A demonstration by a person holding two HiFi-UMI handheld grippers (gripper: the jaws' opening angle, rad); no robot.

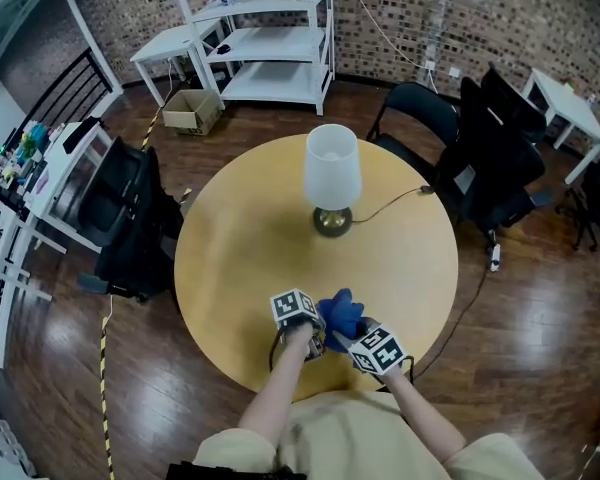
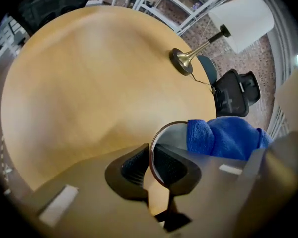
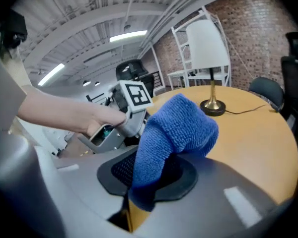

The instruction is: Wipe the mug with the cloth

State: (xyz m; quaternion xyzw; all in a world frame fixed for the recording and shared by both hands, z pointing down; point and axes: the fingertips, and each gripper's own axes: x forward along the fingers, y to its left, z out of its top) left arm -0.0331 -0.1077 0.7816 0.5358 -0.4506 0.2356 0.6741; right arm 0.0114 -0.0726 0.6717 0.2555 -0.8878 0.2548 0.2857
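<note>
Wipe beginning at the table's (image 1: 240, 238) near edge: your left gripper (image 2: 150, 162) is clamping the mug (image 2: 175, 136) by its rim. Your right gripper (image 3: 149, 175) is pinching the blue cloth (image 3: 178, 127), which probably needs rubbing against the mug next.

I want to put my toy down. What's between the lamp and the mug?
Nothing: only bare table lies between the lamp and the mug, as the left gripper view shows.

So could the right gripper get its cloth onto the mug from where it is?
Probably yes. The right gripper grips the cloth, which bunches right beside the mug; the left gripper pinches the rim's other side, so nothing stands between.
</note>
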